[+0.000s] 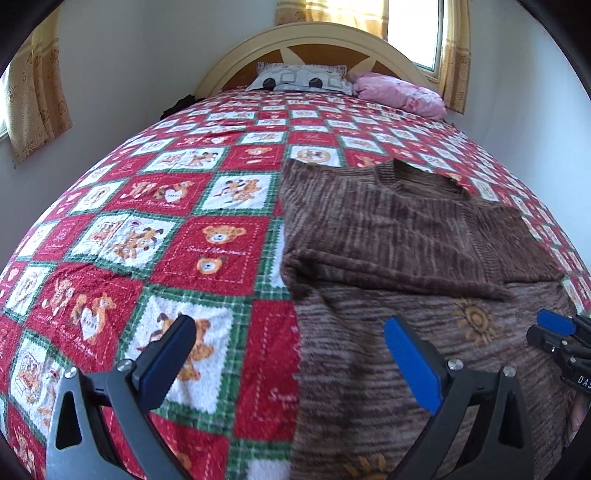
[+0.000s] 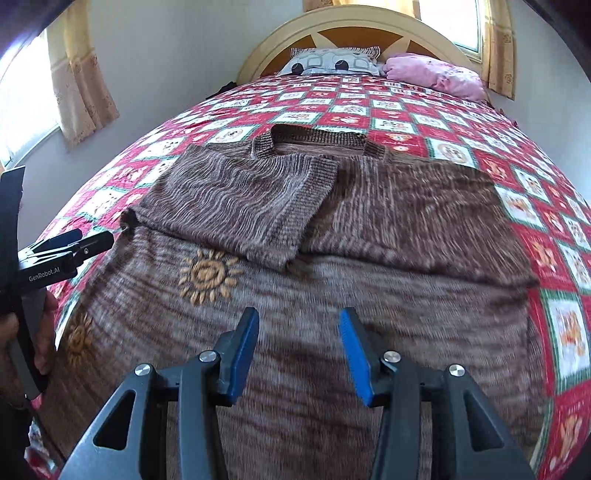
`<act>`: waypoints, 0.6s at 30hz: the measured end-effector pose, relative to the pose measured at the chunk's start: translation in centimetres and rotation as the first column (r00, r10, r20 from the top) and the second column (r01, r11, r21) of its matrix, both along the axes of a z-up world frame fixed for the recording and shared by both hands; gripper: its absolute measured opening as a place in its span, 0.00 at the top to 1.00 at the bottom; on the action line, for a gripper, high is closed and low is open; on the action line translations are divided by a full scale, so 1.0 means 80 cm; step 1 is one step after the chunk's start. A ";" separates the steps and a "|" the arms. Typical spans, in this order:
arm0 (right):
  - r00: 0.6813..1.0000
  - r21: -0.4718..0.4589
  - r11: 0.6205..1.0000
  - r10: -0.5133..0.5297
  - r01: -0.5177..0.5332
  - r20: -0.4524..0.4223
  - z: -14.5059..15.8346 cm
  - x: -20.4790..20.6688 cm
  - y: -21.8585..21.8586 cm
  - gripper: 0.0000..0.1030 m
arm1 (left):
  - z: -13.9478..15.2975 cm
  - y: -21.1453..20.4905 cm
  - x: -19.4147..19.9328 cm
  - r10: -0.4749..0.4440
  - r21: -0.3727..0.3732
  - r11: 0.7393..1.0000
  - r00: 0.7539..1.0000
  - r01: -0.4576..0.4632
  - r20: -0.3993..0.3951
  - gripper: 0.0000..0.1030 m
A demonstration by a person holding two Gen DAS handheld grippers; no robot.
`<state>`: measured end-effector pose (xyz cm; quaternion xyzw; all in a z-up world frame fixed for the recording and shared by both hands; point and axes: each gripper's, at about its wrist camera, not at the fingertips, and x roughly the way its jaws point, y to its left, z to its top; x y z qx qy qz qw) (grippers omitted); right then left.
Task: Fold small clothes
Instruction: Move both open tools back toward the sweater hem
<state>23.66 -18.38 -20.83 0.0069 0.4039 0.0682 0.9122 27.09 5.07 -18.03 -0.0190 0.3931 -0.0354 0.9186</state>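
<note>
A small brown knitted sweater [image 2: 295,266] with orange sun motifs lies flat on the bed, collar toward the headboard; both sleeves are folded in across the chest. It also shows in the left wrist view [image 1: 406,258]. My left gripper [image 1: 288,332] is open and empty, above the sweater's left edge near the hem; it also shows in the right wrist view [image 2: 83,240]. My right gripper [image 2: 298,325] is open and empty, above the sweater's lower middle; it also shows at the right edge of the left wrist view [image 1: 550,328].
The bed is covered by a red, green and white patchwork quilt [image 1: 147,229] with bear prints. A grey patterned pillow [image 1: 301,77] and a pink pillow [image 1: 402,92] lie by the wooden headboard [image 2: 351,33]. Curtained windows flank the bed.
</note>
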 end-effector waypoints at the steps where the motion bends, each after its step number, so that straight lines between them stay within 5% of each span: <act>1: 1.000 0.000 1.000 0.000 0.000 0.007 0.001 -0.007 0.001 0.54 | 0.002 -0.002 -0.004 -0.001 -0.004 1.000 1.000 0.001 0.004 0.00; 18: 0.998 0.037 0.999 0.038 -0.040 0.055 0.016 -0.119 0.007 0.54 | 0.040 -0.044 -0.113 -0.082 0.028 0.996 0.991 0.079 0.105 0.00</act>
